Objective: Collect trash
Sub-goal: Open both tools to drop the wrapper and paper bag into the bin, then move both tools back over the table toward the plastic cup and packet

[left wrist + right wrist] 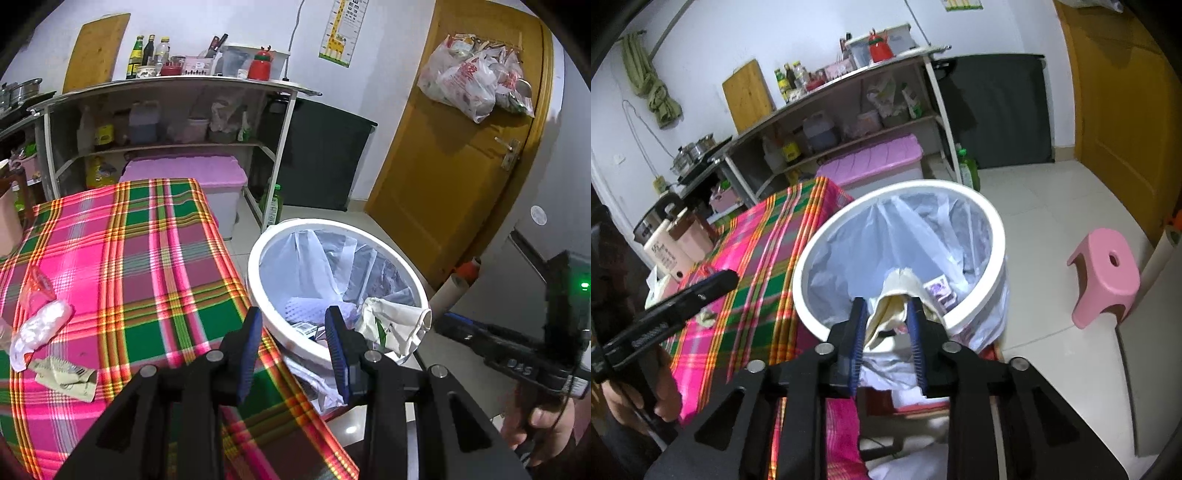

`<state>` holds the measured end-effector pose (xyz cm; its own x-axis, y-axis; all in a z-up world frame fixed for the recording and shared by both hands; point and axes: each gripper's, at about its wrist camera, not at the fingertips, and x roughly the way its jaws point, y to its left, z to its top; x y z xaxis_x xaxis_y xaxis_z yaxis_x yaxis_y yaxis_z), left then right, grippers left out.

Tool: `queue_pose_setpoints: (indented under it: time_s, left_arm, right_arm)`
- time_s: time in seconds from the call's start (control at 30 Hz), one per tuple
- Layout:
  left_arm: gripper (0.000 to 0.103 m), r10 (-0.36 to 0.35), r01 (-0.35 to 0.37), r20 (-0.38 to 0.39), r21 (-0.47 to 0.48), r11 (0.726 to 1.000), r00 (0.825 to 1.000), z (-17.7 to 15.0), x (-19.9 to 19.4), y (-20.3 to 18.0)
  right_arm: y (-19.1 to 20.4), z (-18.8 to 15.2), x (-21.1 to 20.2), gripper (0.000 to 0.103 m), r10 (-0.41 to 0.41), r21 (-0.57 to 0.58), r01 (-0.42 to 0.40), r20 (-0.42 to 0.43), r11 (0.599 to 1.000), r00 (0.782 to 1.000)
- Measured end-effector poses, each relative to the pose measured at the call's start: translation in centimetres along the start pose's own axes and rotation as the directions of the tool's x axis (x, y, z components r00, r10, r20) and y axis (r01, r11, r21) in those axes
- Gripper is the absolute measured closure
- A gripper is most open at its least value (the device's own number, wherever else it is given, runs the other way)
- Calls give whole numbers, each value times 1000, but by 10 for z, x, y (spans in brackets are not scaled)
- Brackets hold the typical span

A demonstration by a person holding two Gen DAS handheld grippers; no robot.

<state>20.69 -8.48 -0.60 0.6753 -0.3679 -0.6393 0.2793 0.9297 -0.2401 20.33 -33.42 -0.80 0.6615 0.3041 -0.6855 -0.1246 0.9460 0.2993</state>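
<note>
A white trash bin (258, 254) with a clear liner stands beside the plaid-covered table (147, 258); it also shows in the right wrist view (997, 236). My right gripper (888, 317) is shut on a cream crumpled wrapper (894, 295) at the bin's near rim; the wrapper also shows in the left wrist view (395, 321). My left gripper (293, 325) is open and empty over the table's corner next to the bin. On the table lie a crumpled white plastic piece (40, 328), a clear pinkish wrapper (37, 288) and a flattened paper packet (66, 376).
A pink stool (1104, 273) stands on the tiled floor right of the bin. A shelf unit (166, 122) with bottles and a pink-lidded box (192, 173) stands behind the table. Bottles (676, 247) stand at the table's far left. A wooden door (461, 166) is at right.
</note>
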Motion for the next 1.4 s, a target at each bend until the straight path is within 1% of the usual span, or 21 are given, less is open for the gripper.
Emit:
queue_pose_setpoints:
  time_s: [0.17, 0.3, 0.53, 0.57, 0.67, 0.73, 0.83, 0.93, 1.03, 1.27, 1.4]
  left_arm:
    - [66, 18, -18, 4, -18, 1000, 1000, -4, -8, 9]
    - [66, 35, -35, 2, -33, 999, 999, -8, -11, 17]
    - [66, 43, -43, -11, -41, 998, 999, -11, -6, 21]
    - [66, 43, -44, -13, -41, 998, 999, -12, -5, 21]
    - [66, 42, -42, -17, -40, 998, 999, -13, -3, 20]
    - [66, 41, -41, -17, -42, 998, 999, -12, -3, 21]
    - [66, 36, -37, -15, -46, 998, 999, -13, -3, 21]
    - [66, 34, -35, -19, -49, 998, 999, -15, -1, 21]
    - [66, 35, -36, -20, -52, 998, 999, -16, -3, 22]
    - [66, 48, -48, -5, -50, 998, 999, -24, -18, 23]
    - [60, 61, -60, 8, -52, 997, 998, -28, -30, 25]
  right_arm:
    - [-1, 5, 25, 81, 37, 21, -36, -41, 999, 998]
    - [1, 13, 42, 81, 32, 16, -31, -54, 999, 998]
    - [2, 26, 54, 81, 61, 9, -61, -37, 998, 997]
    - [3, 29, 52, 81, 74, 9, -74, -25, 997, 997]
    - [8, 38, 35, 81, 138, -13, -137, 52, 990, 989]
    - [7, 40, 26, 81, 143, -15, -142, 80, 990, 986]
    - [1, 37, 22, 81, 107, -6, -107, 77, 994, 991]
    - [-12, 29, 21, 81, 100, 41, -103, 60, 994, 993]
    - [-15, 24, 19, 81, 92, 53, -95, 53, 994, 994]
    - [7, 14, 6, 81, 98, -10, -97, 51, 995, 994]
    - [27, 7, -2, 81, 100, -68, -97, 48, 993, 994]
